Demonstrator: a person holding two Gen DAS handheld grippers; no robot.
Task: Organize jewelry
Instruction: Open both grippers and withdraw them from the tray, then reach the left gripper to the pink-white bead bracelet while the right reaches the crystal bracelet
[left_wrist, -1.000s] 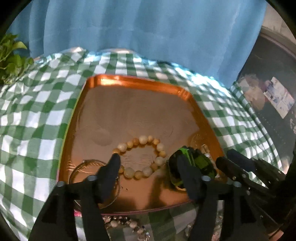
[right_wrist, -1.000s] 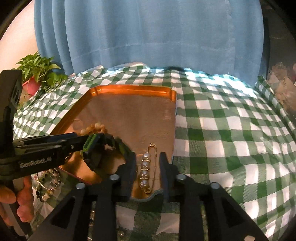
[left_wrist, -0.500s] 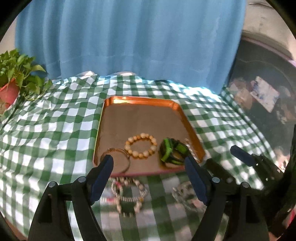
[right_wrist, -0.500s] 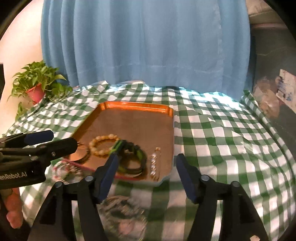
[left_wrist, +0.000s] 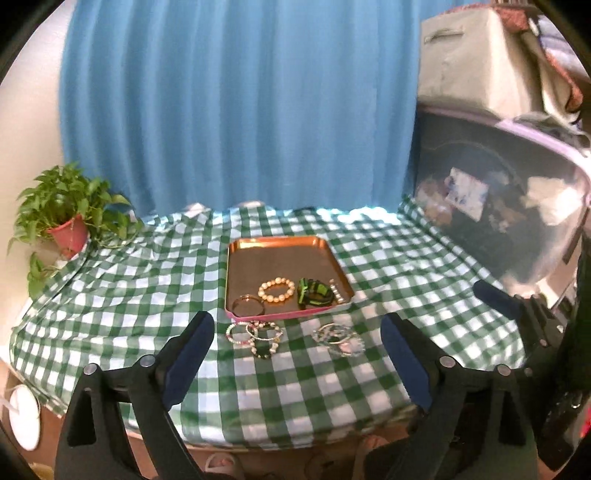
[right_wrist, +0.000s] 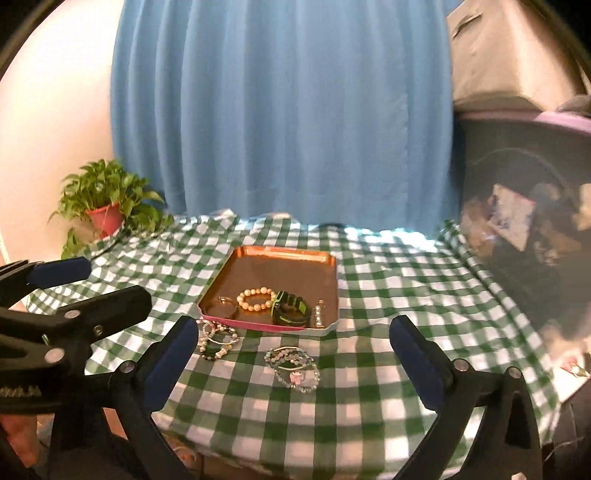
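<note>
Checked tablecloth (left_wrist: 155, 280) under copper tray (left_wrist: 258, 242); both grippers' jaws wide, no legible writing.

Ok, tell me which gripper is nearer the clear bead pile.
Right, by a small margin. The right gripper frames the clear bead pile; the left gripper is centred left of it.

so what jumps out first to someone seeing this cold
A shiny copper rectangular tray sits mid-table on the green-and-white checked cloth, holding a cream beaded bracelet and a green-and-black band. Two tangled bracelet heaps lie on the cloth just in front of it.
</note>
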